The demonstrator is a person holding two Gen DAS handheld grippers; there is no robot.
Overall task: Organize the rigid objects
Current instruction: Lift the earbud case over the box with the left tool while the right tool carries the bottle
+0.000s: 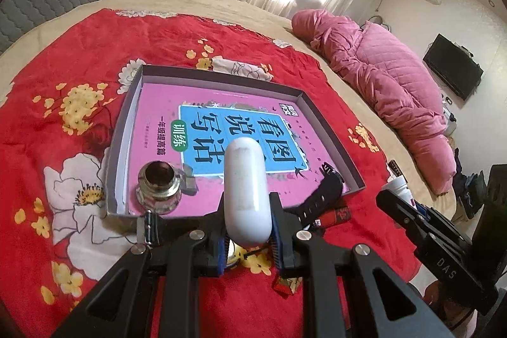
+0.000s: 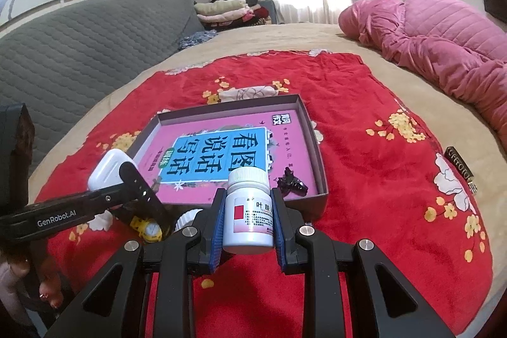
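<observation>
Bed (image 2: 364, 37): covered by a tan sheet. A red floral cloth (image 2: 364, 148) is spread over the sheet and carries the items. At cloth centre lies a shallow grey box (image 2: 317, 144), open top, with a pink book (image 2: 196, 132) flat inside. At 6 o'clock of the box, on the cloth, lie a yellow watch (image 2: 149, 228) and a black strap (image 1: 320, 198), close together. At 3 o'clock, near the cloth's edge, lies a dark lettered bar (image 2: 458, 168). At 2 o'clock, on the sheet well apart from the box, lies a pink quilt (image 2: 443, 43), bunched. At 11 o'clock, folded clothes (image 2: 221, 10) are stacked beyond the bed; whether they rest on it cannot be told.
</observation>
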